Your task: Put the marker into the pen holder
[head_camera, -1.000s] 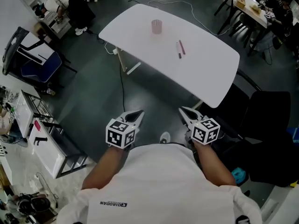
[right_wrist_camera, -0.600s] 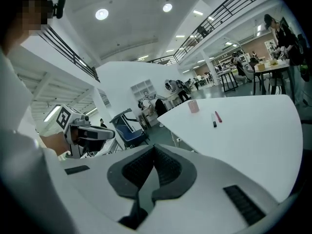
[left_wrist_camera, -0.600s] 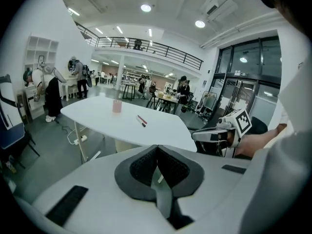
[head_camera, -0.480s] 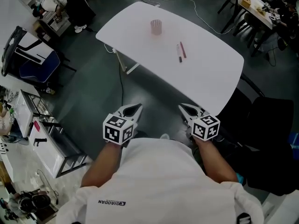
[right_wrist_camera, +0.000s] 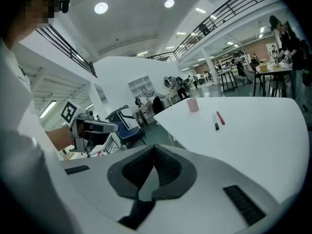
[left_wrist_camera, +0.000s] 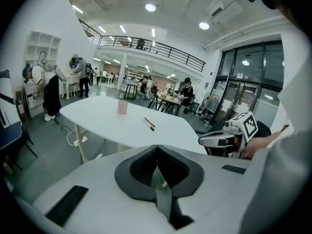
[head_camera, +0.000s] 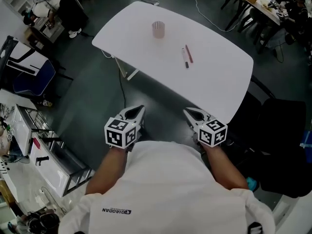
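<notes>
Red marker (head_camera: 188, 53): lies flat on the white table (head_camera: 219, 77), just above the centre of the head view. It is just beside a white marker with a dark cap (head_camera: 185, 58), the two nearly parallel. Whether they touch cannot be told.

Same pair in the right gripper view: red marker (right_wrist_camera: 220, 118) to the right, white marker with a dark cap (right_wrist_camera: 215, 122) to the left.

Pen holder (head_camera: 158, 29): pink cup, upright on the same table, up and left of the markers and apart from them. It is also seen in the left gripper view (left_wrist_camera: 122, 107) and the right gripper view (right_wrist_camera: 193, 105).

Left gripper (head_camera: 138, 109): lower left of centre in the head view, off the table's near edge and over the dark floor. It is well apart from the markers, its tips pointing toward the table. Its own view shows the jaws pressed together, pad against pad.

Right gripper (head_camera: 188, 111): lower right of centre, level with the left one, also short of the table. Jaws pressed together, pad against pad.

Surroundings: a black chair (head_camera: 287, 145) stands at the lower right. A chair with a blue seat (head_camera: 29, 74) stands at the left edge. A cable (head_camera: 195, 6) runs across the floor past the table's far side. The person's white shirt (head_camera: 165, 189) fills the bottom of the frame.
</notes>
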### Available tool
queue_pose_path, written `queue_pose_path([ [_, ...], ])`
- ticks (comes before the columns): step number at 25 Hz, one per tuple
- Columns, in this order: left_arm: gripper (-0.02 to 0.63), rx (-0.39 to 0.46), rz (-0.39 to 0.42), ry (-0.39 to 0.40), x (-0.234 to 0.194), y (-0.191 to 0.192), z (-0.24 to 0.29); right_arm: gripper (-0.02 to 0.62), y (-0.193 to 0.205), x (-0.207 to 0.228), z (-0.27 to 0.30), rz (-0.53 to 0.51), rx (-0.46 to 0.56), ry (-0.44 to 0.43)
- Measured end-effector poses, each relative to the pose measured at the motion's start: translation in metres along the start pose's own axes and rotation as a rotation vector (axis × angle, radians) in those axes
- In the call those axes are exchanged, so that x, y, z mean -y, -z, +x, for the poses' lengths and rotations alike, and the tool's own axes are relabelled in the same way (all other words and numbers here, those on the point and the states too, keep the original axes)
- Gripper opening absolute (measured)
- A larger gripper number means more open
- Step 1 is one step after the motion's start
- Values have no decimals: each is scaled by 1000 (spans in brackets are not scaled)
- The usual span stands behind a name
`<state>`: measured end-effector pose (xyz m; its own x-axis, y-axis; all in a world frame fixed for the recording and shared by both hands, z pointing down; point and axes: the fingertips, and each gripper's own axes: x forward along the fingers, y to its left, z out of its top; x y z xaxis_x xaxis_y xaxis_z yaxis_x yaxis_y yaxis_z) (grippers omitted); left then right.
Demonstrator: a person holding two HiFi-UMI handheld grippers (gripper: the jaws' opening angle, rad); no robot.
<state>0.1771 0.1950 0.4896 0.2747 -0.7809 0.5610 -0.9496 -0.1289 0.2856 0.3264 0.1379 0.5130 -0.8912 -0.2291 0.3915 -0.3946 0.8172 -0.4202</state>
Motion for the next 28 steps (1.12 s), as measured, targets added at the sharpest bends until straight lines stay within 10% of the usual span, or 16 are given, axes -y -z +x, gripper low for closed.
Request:
queue_pose_path([
  [16, 28, -12, 96, 153, -170, -112, 50, 18, -89, 19, 154, 101, 7, 193],
  [28, 28, -137, 121, 236, -282, -110, 66, 18, -91, 29, 241, 160, -29, 345],
])
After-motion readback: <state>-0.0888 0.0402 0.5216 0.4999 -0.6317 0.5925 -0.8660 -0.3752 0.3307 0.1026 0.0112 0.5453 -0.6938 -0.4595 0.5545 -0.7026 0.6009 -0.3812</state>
